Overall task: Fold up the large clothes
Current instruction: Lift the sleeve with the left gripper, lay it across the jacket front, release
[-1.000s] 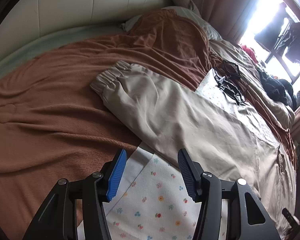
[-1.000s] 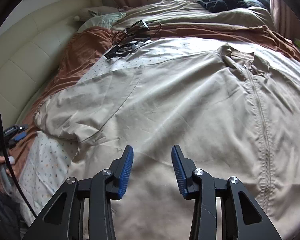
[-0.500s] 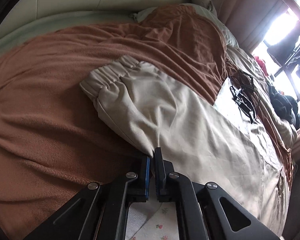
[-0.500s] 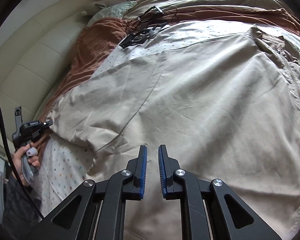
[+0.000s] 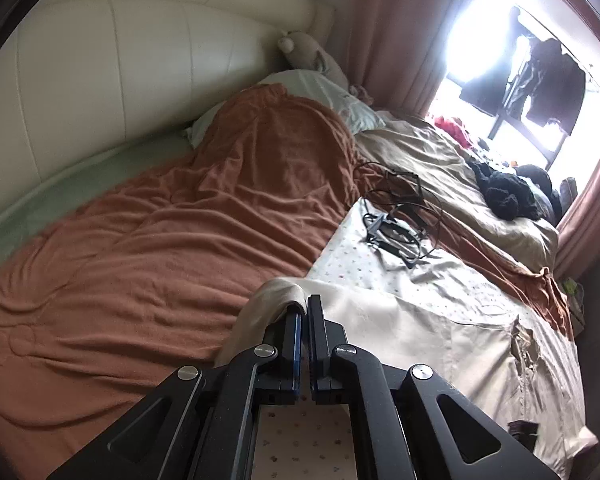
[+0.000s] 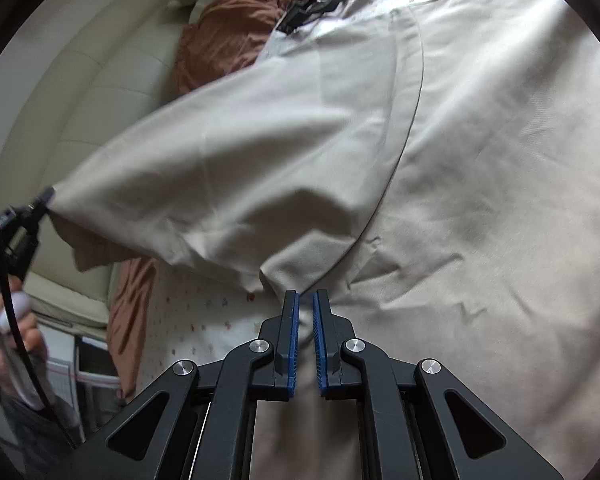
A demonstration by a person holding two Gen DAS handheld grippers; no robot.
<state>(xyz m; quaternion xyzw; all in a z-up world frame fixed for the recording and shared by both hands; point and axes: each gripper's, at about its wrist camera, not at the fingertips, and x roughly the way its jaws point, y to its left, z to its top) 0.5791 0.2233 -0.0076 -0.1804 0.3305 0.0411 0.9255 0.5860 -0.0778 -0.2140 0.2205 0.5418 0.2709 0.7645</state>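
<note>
Beige jacket lies spread across the near half of the bed, over a flower-print sheet, zipper front toward the foot-side edge. Left gripper has its fingers pressed together on the jacket's sleeve – cloth drapes over the left fingertip and hangs down beside it. In the right wrist view that sleeve is pulled taut & lifted off the bed toward the headboard side, its end pinched in the left gripper, w/ the person's hand on the handle below.

Right gripper sits at the armpit area where sleeve meets body; blue pads nearly together, a thin slit between them. Fabric bunches right at the tips – can't tell for sure whether a fold is caught between them.

Rust-brown blanket covers the headboard side of the bed. Black cables & a black frame-like gadget lie on the sheet's far corner, apart from the jacket. Dark clothes piled near the window edge.
</note>
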